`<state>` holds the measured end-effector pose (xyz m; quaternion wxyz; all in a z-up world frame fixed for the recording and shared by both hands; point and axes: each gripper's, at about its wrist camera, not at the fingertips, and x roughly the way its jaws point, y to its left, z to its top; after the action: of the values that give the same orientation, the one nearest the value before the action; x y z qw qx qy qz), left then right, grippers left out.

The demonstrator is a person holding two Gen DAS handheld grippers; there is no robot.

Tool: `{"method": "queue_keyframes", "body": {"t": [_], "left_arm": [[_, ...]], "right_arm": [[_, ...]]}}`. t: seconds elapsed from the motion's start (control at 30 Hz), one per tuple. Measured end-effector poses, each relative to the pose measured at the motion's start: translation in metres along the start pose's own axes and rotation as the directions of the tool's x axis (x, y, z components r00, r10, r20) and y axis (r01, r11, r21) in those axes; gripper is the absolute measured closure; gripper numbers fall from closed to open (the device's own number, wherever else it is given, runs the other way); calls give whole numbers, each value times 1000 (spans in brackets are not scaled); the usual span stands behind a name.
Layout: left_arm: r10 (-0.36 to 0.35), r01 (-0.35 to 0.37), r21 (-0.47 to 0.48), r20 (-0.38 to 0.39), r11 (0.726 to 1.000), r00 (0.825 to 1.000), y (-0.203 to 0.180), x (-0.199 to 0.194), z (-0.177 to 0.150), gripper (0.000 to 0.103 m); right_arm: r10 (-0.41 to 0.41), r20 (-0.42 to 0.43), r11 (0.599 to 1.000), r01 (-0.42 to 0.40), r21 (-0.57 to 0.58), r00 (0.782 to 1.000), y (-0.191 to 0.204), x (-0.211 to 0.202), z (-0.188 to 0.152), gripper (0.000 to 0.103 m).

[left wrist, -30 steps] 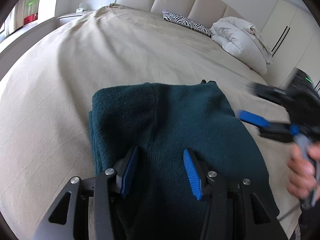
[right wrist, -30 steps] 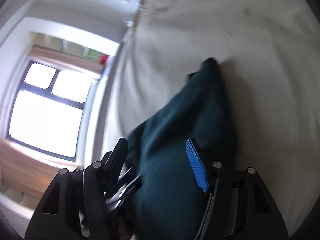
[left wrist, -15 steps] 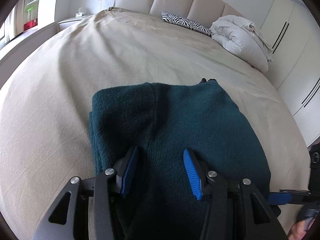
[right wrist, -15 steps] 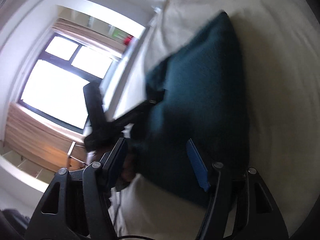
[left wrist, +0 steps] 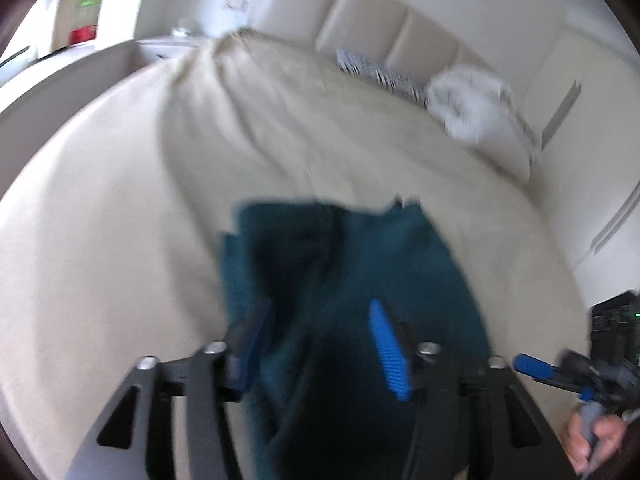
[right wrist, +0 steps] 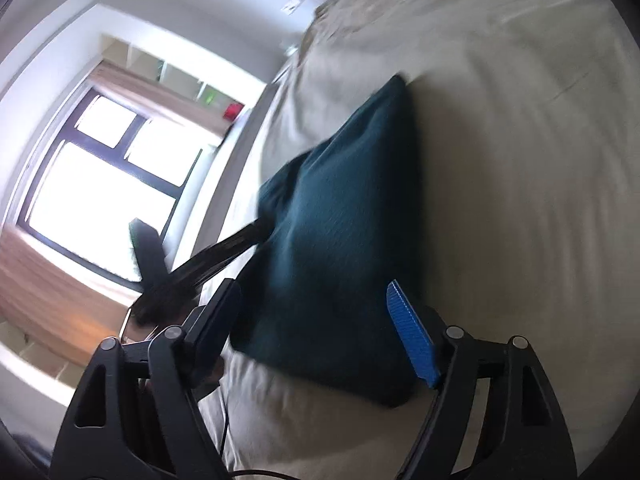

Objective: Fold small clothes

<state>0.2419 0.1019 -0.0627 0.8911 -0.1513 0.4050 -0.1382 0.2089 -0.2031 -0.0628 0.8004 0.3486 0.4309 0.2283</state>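
Observation:
A dark teal folded garment (left wrist: pixel 360 264) lies on the beige bed (left wrist: pixel 120 240). My left gripper (left wrist: pixel 318 344) hovers over its near edge, jaws opening. Fabric shows between the blue pads, but the picture is blurred and I see no pinch. In the right wrist view the same garment (right wrist: pixel 348 216) lies flat, with the left gripper's black fingers (right wrist: pixel 224 248) at its far side edge. My right gripper (right wrist: pixel 316 326) stands by the garment's near corner, jaws opening and apart from the cloth. From the left wrist view it appears at the lower right (left wrist: pixel 536 364), with a hand (left wrist: pixel 592 436) on its handle.
A zebra-print pillow (left wrist: pixel 376 76) and a bunched white duvet (left wrist: pixel 476 108) lie by the padded headboard (left wrist: pixel 360 20). White wardrobe doors (left wrist: pixel 580 120) stand to the right. A bright window (right wrist: pixel 100 184) and a low shelf sit beyond the bed's far side.
The left gripper has lifted and drawn back, and its jaws have widened. The right gripper has swung round to the garment's near corner with wider jaws. The garment's left edge looks more rumpled.

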Motion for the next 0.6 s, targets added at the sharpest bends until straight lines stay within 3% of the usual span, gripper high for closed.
{"method": "queue_keyframes", "body": {"t": [0.03,0.1,0.27,0.37,0.53,0.6], "left_arm": [[14,-14,-30,21,999,1000,9,-11,1,29],[13,-13,-82,-1,997,1000,25,-17,2,28],[-111,73,-205,-185,976,976,50,13,-15,28],[-183,122,-279,-202,952,962,54,24,-22,28],[-223,147,-285,-259,947,940,47,34,-20,28],[-226,144,-273,-298,951,928,42,41,-20,28]], "right_arm": [[3,0,1000,-3,10,1000,-2,-2,7,27],[-28,-29,998,30,64,999,-15,3,23,27],[-18,-103,986,35,163,995,-38,29,46,26],[-39,-178,978,74,193,983,-49,59,49,26],[-7,-196,981,45,191,981,-43,75,47,28],[-52,-217,985,86,150,975,-36,86,48,28]]}}
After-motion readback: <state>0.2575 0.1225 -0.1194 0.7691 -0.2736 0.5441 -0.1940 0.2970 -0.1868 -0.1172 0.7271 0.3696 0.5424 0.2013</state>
